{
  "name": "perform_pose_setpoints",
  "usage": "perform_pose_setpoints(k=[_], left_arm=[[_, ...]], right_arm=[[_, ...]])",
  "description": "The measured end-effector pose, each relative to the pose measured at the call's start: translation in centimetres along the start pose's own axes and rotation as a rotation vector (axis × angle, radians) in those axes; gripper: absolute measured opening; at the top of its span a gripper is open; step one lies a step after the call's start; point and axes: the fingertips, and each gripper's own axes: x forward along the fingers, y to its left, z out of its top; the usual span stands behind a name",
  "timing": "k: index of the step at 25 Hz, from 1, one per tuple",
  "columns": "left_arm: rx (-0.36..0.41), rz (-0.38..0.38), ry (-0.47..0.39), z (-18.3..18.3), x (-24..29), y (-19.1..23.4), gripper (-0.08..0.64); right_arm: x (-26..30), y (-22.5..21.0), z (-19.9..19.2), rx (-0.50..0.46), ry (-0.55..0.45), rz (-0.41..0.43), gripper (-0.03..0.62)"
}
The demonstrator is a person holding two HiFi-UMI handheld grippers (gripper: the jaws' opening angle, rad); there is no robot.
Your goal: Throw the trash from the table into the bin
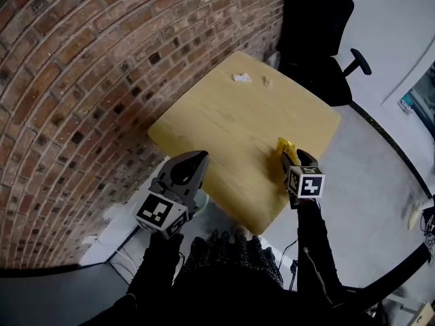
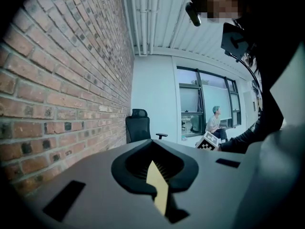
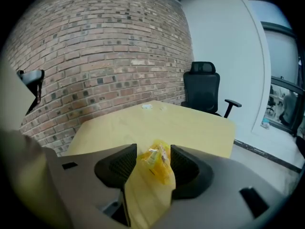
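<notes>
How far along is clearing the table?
Nothing looks binned yet; no bin is in view. In hand: the right gripper stands open around the yellow wrapper, not gripping. Remaining: the white paper and small scrap at the far end of the table.

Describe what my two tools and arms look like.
The left tool and right tool are grey plastic shells with black ribbed pads. Each carries a white cube with black square markers. Both arms wear black long sleeves.

Brick wall (image 1: 81, 80), black office chair (image 1: 316, 32), grey floor (image 1: 380, 182), seated person (image 2: 215, 123) by windows (image 2: 190, 99)
</notes>
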Motion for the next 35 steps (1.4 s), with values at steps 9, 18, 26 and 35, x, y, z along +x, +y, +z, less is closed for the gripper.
perform_pose_setpoints(k=[9,18,26,35], left_arm=[[0.021,0.039,0.014,-0.1,-0.5,0.1,0.0],[0.024,0.09,0.03,-0.4,-1.7,0.6,0.0],[0.029,0.162,0.013,0.0,-3.4,1.3,0.0],[0.001,0.31,0.016,-0.7,-7.6,3.2,0.0]], right_arm=[[1.3,-0.6,-1.2,-0.043,0.09,-0.013,0.199],[1.2,-1.0,-0.6,-0.091,0.074,-0.027,0.037],[-1.5,0.4,1.8,-0.136,0.005,0.021,0.017],[-0.6,6.7,6.7,-0.223,-0.079,0.167,0.014]])
